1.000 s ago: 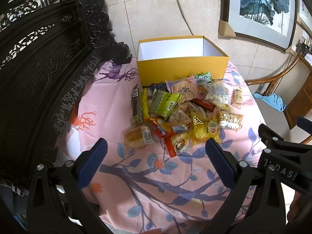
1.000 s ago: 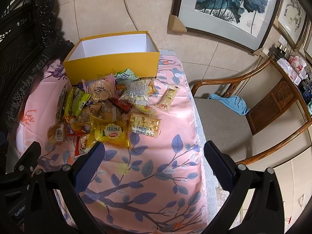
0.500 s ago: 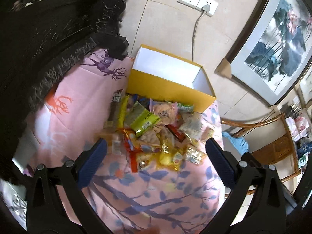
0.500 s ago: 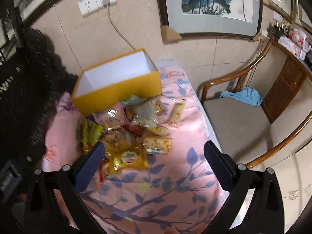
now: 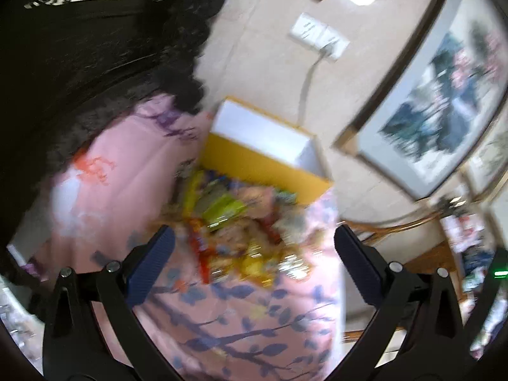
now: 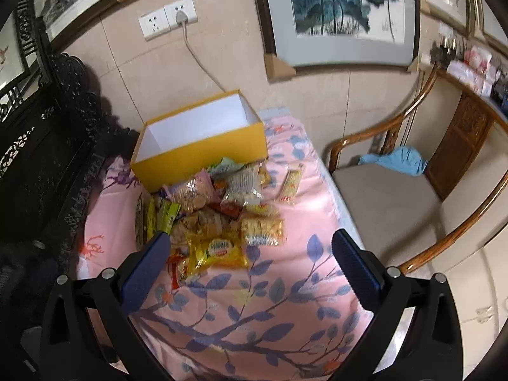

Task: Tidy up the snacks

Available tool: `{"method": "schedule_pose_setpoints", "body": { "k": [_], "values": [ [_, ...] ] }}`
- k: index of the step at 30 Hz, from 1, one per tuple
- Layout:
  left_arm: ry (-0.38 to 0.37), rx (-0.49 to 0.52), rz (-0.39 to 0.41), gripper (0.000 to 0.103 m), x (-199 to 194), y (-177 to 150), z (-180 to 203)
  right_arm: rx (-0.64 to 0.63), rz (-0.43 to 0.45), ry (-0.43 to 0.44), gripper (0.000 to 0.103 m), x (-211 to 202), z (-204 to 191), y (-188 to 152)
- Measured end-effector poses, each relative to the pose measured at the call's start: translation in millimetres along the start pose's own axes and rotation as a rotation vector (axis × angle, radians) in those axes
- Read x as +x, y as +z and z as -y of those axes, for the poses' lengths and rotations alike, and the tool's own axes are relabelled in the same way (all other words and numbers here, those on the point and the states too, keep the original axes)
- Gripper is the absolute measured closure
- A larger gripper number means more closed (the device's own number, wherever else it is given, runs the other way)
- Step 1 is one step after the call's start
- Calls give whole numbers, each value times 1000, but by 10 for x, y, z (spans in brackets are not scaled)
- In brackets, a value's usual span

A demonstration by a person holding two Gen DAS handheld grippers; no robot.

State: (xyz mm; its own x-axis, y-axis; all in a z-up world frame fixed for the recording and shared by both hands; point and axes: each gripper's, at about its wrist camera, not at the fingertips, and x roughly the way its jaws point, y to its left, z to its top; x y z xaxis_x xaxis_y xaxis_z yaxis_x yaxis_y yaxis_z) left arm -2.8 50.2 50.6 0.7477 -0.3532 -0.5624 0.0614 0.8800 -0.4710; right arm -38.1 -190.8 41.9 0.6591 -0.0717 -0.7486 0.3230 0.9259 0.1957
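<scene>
Snacks [image 6: 219,219] lie heaped ahead of my right gripper [image 6: 247,250], the yellow box [image 6: 200,139] just beyond; both it and my left gripper [image 5: 254,247] gape wide, empty.

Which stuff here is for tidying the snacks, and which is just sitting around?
For the job: snack packets, yellow box, left tool, right tool, both open.

Just around: blue cloth, wooden chair, lotus painting, wall socket.
</scene>
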Motion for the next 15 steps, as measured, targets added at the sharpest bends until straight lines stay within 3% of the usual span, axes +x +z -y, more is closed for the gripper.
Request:
{"method": "schedule_pose_setpoints", "body": {
  "k": [4, 8, 12, 15],
  "values": [
    [16, 31, 24, 2, -20, 29, 80, 28, 12, 28, 1, -23, 46, -4],
    [64, 70, -2, 2, 20, 15, 147, 3, -22, 65, 1, 35, -25, -32],
    [70, 106, 24, 2, -52, -8, 183, -12, -50, 100, 1, 87, -84, -51],
    [85, 121, 27, 2, -70, -17, 196, -24, -66, 38, 1, 117, -99, -59]
  ]
}}
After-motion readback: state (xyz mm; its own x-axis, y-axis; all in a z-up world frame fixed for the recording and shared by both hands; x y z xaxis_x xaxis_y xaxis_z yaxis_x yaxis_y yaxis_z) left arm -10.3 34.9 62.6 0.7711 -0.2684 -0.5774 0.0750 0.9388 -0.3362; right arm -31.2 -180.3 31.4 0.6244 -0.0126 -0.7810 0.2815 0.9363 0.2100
